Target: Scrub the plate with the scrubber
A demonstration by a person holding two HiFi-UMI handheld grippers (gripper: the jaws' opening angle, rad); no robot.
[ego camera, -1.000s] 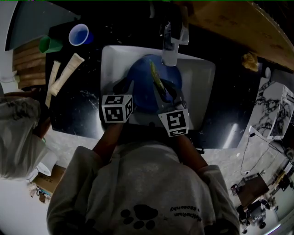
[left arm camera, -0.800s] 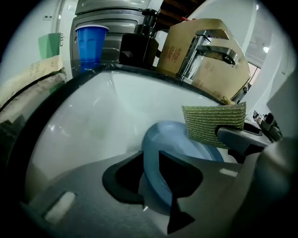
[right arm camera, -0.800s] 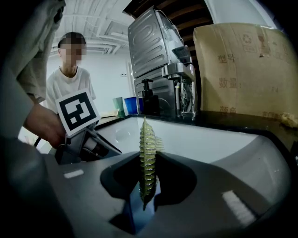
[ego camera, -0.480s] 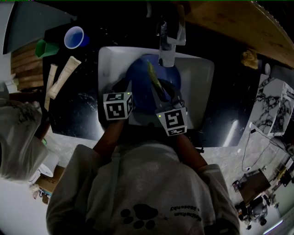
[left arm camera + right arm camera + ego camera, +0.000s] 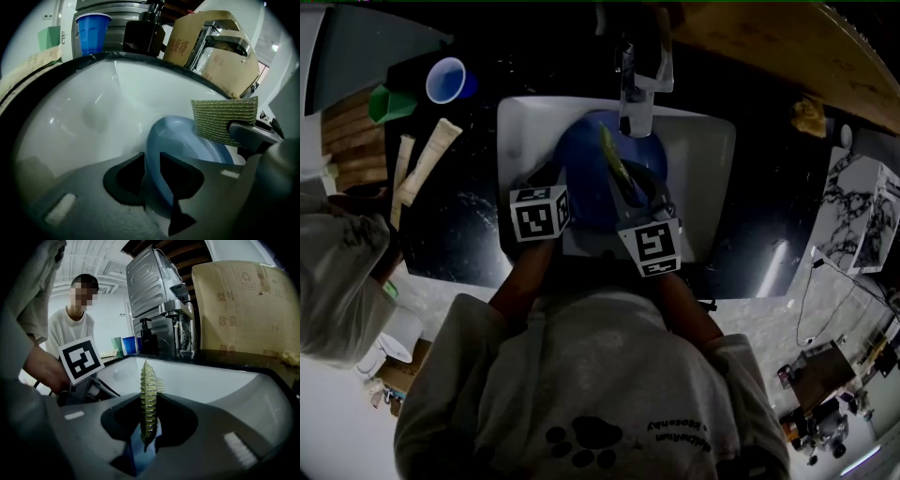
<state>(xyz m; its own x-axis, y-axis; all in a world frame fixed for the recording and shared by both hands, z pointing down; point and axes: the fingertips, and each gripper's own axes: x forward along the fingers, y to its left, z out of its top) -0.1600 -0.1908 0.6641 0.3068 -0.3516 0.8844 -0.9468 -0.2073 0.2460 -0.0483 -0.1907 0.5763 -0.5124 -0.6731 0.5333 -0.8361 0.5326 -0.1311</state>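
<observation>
A blue plate [image 5: 592, 178] stands tilted inside the white sink [image 5: 712, 169]. My left gripper [image 5: 555, 180] is shut on the plate's near-left rim; in the left gripper view the plate [image 5: 183, 140] runs edge-on between the jaws of that gripper [image 5: 152, 171]. My right gripper [image 5: 628, 187] is shut on a thin green scrubber [image 5: 613, 157] that lies against the plate's face. In the right gripper view the scrubber [image 5: 148, 394] stands edge-on between the jaws of the right gripper [image 5: 149, 420], and the left gripper view shows the scrubber [image 5: 224, 118] as a flat green pad over the plate.
A chrome faucet [image 5: 637, 80] hangs over the sink's far side. A blue cup [image 5: 448, 79], a green cup [image 5: 389, 101] and two pale packets [image 5: 424, 159] lie on the dark counter at the left. A second person [image 5: 72, 329] stands at the left.
Both grippers, the plate and the scrubber have hardly shifted in the sink; the head view has drifted slightly.
</observation>
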